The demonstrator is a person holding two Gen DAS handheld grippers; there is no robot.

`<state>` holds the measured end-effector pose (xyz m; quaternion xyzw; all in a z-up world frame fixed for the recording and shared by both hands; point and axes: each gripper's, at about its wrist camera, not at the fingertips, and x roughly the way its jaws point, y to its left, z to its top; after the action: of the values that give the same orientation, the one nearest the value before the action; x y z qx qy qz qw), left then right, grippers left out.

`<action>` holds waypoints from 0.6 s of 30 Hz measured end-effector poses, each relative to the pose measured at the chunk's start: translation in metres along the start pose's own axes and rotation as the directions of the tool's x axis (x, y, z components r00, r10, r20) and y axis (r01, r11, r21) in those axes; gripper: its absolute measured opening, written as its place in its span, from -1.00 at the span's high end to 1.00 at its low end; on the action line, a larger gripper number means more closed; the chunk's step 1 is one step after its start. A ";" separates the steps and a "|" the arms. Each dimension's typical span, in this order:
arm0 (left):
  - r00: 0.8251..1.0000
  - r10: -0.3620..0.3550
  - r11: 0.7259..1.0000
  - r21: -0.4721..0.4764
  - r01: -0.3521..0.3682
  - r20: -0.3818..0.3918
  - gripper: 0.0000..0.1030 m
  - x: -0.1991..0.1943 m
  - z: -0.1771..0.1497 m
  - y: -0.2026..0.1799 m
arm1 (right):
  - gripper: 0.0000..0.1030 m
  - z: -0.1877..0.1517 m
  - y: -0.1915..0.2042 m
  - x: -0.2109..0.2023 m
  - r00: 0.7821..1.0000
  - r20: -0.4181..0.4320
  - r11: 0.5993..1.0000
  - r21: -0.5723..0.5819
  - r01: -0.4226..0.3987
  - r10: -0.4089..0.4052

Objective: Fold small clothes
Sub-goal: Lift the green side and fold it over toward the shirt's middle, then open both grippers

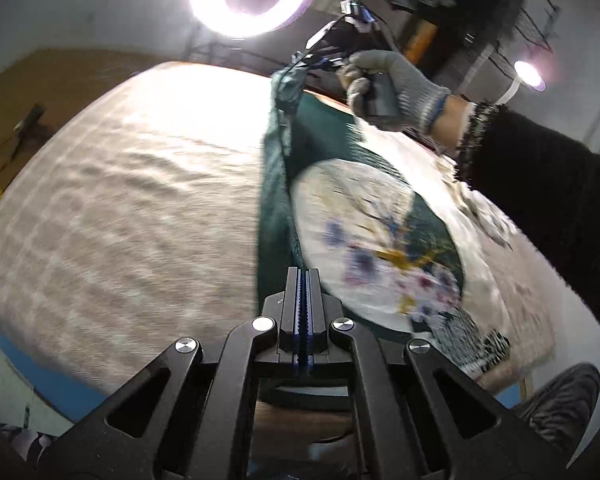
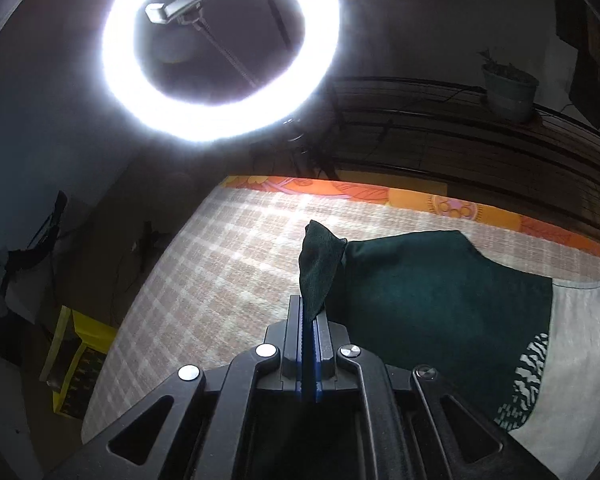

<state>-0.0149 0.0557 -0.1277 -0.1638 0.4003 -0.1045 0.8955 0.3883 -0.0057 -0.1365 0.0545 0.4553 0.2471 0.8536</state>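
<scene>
Both grippers' jaws pinch the green garment (image 2: 440,300) edge.

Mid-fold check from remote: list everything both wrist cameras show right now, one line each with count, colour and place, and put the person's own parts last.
garment: one, dark green and white with a print, on the bed, its edge lifted at two points
bed cover: one, beige checked, under the garment
orange sheet: one, orange patterned, along the bed's far edge
ring light: one, white, lit, above the bed
small lamp: one, lit, far right
potted plant: one, dark, on a rack behind the bed
yellow stool: one, left of the bed
left tool: one, black, shut on the garment
right tool: one, black, shut on the garment
gloved hand: one, grey, holding the right tool
</scene>
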 end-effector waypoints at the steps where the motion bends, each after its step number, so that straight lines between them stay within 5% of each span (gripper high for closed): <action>1: 1.000 -0.008 1.000 0.017 0.009 -0.005 1.00 0.002 -0.001 -0.008 | 0.98 -0.002 -0.011 -0.009 1.000 0.012 1.000 0.015 -0.002 0.001; 14: 0.990 -0.053 0.988 0.139 0.070 -0.128 1.00 0.053 -0.015 -0.082 | 0.97 -0.033 -0.131 -0.032 0.995 0.030 0.982 0.170 0.084 -0.090; 17: 0.987 -0.065 0.983 0.163 0.089 -0.144 1.00 0.057 -0.018 -0.090 | 0.58 -0.040 -0.142 -0.027 0.991 -0.012 0.978 0.158 0.136 -0.136; 18: 0.987 -0.069 0.980 0.174 0.095 -0.148 1.00 0.056 -0.020 -0.093 | 0.29 -0.041 -0.143 -0.027 0.989 -0.020 0.977 0.154 0.149 -0.148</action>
<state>0.0018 -0.0524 -0.1436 -0.0905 0.4444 -0.1887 0.8710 0.3961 -0.1484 -0.1855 0.0855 0.4796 0.1470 0.8609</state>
